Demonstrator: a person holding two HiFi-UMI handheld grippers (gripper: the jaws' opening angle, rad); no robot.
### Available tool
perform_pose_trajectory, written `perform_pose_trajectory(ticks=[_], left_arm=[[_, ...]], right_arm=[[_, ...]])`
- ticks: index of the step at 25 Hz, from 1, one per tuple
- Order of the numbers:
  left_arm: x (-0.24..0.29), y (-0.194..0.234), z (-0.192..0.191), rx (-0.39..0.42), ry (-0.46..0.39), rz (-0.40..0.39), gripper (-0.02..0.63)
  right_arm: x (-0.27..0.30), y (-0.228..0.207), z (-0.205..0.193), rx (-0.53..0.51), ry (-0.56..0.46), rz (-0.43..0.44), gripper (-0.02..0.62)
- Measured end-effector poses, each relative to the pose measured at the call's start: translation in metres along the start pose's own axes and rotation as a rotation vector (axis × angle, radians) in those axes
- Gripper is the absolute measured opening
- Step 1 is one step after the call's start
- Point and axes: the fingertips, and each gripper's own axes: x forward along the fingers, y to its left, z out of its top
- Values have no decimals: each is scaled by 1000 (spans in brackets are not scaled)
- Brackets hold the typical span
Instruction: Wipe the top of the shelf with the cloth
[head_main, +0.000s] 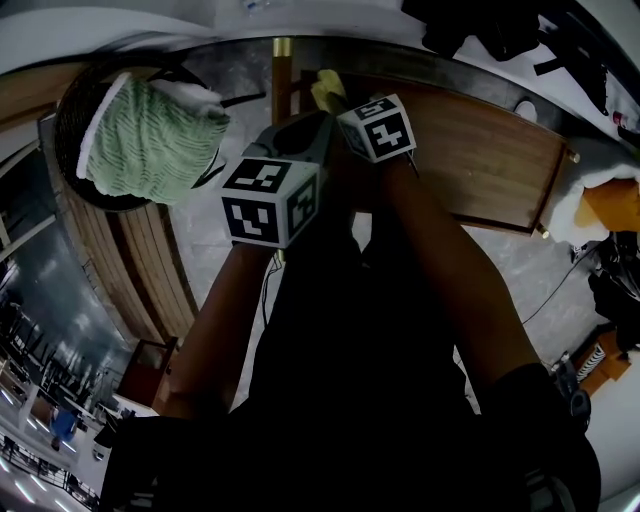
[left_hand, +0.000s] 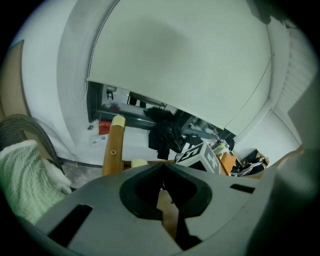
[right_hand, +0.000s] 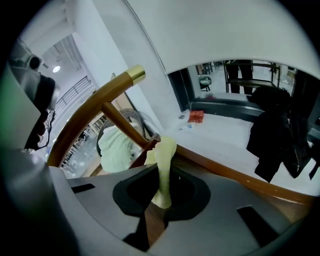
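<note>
So the right hand-held gripper (right_hand: 161, 172) has its jaws clamped tight on the cloth (right_hand: 164, 152). It's a pale yellow strip that pokes out past the jaw tips, and that's the only place the cloth is. The loose end points toward the corner of the shelf (head_main: 480, 165) straight ahead of the jaws. I honestly can't tell if it's touching the wood.

The left hand-held gripper (left_hand: 163, 167) is right beside the right one, on its left. Its jaws are closed together with nothing in them, just brown wood showing through the gap lower down. From its own camera, the right one's marker cube (left_hand: 200, 155) sits just past its jaws to the right.

The shelf's wooden top spreads out ahead and to the right of both. A wooden post (left_hand: 112, 145) with a pale cap stands just ahead of the left hand-held gripper, a bit to its left.

Further left of that one is a dark round basket (head_main: 75, 100) with a chunky green knitted textile (head_main: 145, 140) stuffed in it, filling it and bulging over the rim. There's something white (head_main: 192, 95) against the textile's edge too.

Way out beyond the shelf there's a black garment (left_hand: 165, 132).
</note>
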Motion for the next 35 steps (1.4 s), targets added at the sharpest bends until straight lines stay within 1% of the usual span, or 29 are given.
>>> perform_pose_trajectory(ticks=[2,6,13,15,19,27,35], left_arm=[[8,-3,-6,-8,14,18,11],[24,-15,-14,-52,35,41,12],[69,-56,-29,-48,76,41,11],[80,-72,-31,-47,85,30,11],[98,-105,-31,-15,98,-5,11],[128,-159,-33,35,115,-53,11],[154,-209,-37,63,135,-91,11]], right_arm=[[-8,-11,-4,6,-2,-9,49],[-25,-34,-14,14,1,-24,49],[-67,-82,-41,34,1,-65,49],[-78,-98,-49,40,-11,-76,49],[-105,-121,-61,67,-9,-93,49],[-154,-178,-90,129,-38,-163,49],[-212,-255,-122,223,-50,-267,49]])
